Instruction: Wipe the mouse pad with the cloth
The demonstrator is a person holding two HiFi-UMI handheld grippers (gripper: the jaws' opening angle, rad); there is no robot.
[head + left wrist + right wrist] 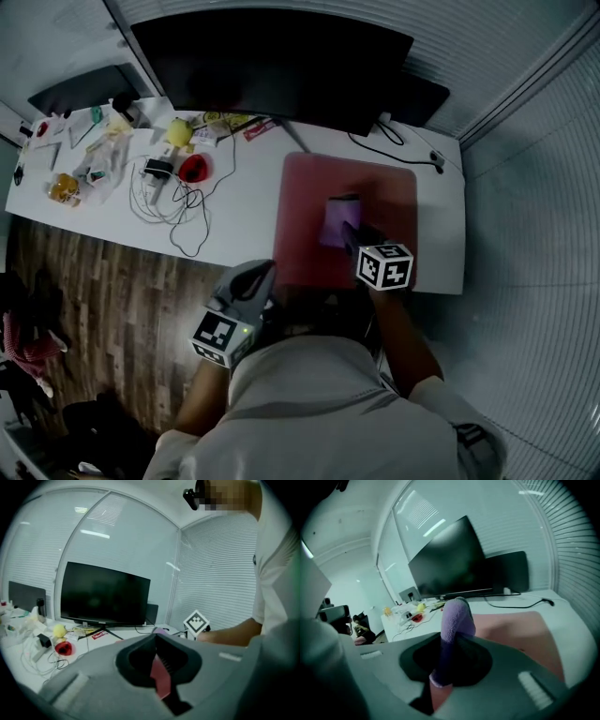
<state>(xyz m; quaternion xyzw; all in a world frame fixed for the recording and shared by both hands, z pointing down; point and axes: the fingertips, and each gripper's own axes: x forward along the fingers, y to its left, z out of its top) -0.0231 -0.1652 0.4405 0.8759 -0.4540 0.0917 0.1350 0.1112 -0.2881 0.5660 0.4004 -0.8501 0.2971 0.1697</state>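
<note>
A dull pink mouse pad (384, 192) lies on the white desk (239, 220), right of centre. A purple cloth (337, 221) rests on the middle of the pad, with my right gripper (350, 230) shut on it. In the right gripper view the cloth (458, 616) stands up out of the closed jaws, and the pad (520, 625) spreads out beyond them. My left gripper (265, 274) hovers off the desk's near edge, left of the pad. Its jaws (155, 637) are shut with nothing between them.
A wide black monitor (272, 66) stands at the back of the desk, with a black cable (403, 141) behind the pad. To the pad's left lie tangled cables (173, 202), a red object (192, 169), a yellow ball (178, 131) and small clutter. Wooden floor (94, 300) lies below the near edge.
</note>
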